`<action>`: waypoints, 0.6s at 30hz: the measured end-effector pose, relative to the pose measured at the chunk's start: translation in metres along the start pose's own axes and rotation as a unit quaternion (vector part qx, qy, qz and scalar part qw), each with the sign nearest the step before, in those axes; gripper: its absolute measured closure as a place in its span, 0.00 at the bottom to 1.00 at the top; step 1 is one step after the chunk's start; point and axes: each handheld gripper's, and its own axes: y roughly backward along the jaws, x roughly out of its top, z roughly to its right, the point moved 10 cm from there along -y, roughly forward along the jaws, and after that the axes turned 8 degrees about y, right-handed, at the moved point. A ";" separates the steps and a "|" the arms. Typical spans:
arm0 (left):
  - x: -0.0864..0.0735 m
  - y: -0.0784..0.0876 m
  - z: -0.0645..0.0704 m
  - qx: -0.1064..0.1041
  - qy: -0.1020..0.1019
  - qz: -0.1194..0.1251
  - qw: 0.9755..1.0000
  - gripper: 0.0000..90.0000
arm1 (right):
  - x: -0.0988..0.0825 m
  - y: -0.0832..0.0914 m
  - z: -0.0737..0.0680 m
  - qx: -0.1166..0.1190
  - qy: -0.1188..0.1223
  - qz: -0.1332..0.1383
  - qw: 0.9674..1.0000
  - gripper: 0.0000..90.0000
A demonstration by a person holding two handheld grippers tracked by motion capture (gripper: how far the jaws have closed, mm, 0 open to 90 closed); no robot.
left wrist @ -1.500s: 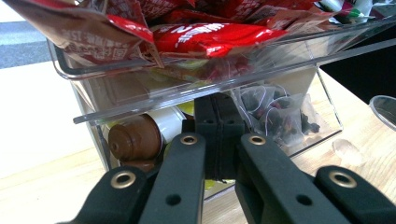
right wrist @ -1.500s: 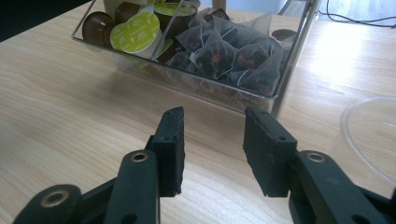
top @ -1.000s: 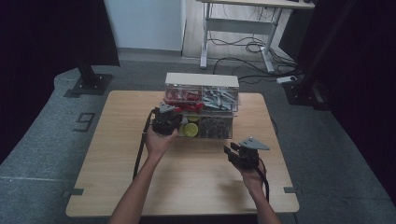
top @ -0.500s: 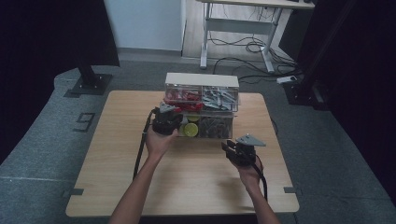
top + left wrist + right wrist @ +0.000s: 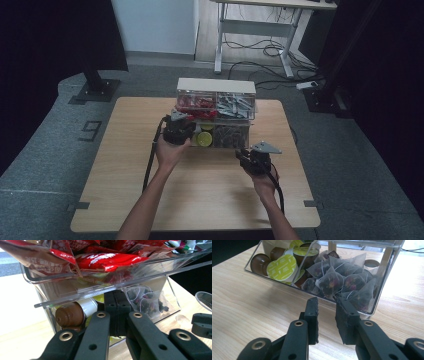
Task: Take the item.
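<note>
A clear two-tier organizer (image 5: 216, 86) stands at the table's far middle. Its upper tray holds red packets (image 5: 192, 104) (image 5: 107, 258). The lower bin holds coffee pods (image 5: 203, 138) (image 5: 282, 267) and pyramid tea bags (image 5: 332, 282) (image 5: 145, 302). My left gripper (image 5: 181, 125) (image 5: 117, 312) is shut, pads together, tips tucked under the upper tray against the pod compartment; I see nothing between them. My right gripper (image 5: 245, 155) (image 5: 327, 307) hovers low over the wood just short of the tea-bag bin's front wall. Its jaws have just been closing, a narrow gap remains, and nothing is between them.
The wooden table (image 5: 125, 165) has bare room at the left and along the front. Both forearms come in from the bottom edge. Behind the table stand a desk frame (image 5: 260, 30) with cables on the floor and a black stand base (image 5: 95, 90).
The right gripper has edged slightly up and left toward the organizer. The left hand and the organizer have stayed put.
</note>
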 end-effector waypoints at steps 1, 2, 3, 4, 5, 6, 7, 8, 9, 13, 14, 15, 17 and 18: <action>0.000 0.000 0.000 0.000 0.000 0.000 1.000 1.00 | 0.000 -0.001 0.001 -0.001 -0.001 -0.001 1.000 0.79; 0.000 0.000 0.000 0.000 0.000 0.000 1.000 1.00 | 0.001 -0.001 0.001 -0.001 0.000 -0.001 1.000 0.79; 0.000 0.000 0.000 0.000 0.000 0.000 1.000 1.00 | 0.001 -0.002 0.001 -0.002 0.001 0.000 1.000 0.79; 0.000 0.000 0.000 0.001 0.000 0.000 1.000 1.00 | 0.002 -0.002 0.001 -0.003 0.001 0.000 1.000 0.79; 0.000 0.000 0.000 0.001 0.000 0.000 1.000 1.00 | 0.002 -0.003 0.001 -0.004 0.002 0.000 1.000 0.79; 0.000 0.000 0.000 0.001 0.000 0.000 1.000 1.00 | 0.003 -0.003 0.001 -0.005 0.004 0.000 1.000 0.79; 0.000 0.000 0.000 0.001 0.000 0.000 1.000 1.00 | 0.003 -0.004 0.002 -0.006 0.005 0.000 1.000 0.79; 0.000 0.000 0.000 0.001 0.000 0.000 1.000 1.00 | 0.004 -0.004 0.002 -0.006 0.005 0.000 1.000 0.79; 0.000 0.000 0.000 0.001 0.000 0.000 1.000 1.00 | 0.004 -0.005 0.002 -0.006 0.006 -0.002 1.000 0.79; 0.000 0.000 0.000 0.001 0.000 -0.001 1.000 1.00 | 0.006 -0.008 0.004 -0.010 0.008 0.000 1.000 0.80; 0.000 0.000 0.000 0.001 0.000 -0.001 1.000 1.00 | 0.007 -0.009 0.004 -0.010 0.008 -0.001 1.000 0.80; 0.000 0.000 0.000 0.001 0.000 -0.001 1.000 1.00 | 0.008 -0.010 0.004 -0.011 0.008 -0.001 1.000 0.80; 0.000 0.000 0.000 0.001 0.000 0.000 1.000 1.00 | 0.009 -0.011 0.004 -0.011 0.009 0.000 1.000 0.81; 0.000 0.000 0.000 0.001 0.000 0.000 1.000 1.00 | 0.009 -0.012 0.004 -0.011 0.010 0.000 1.000 0.81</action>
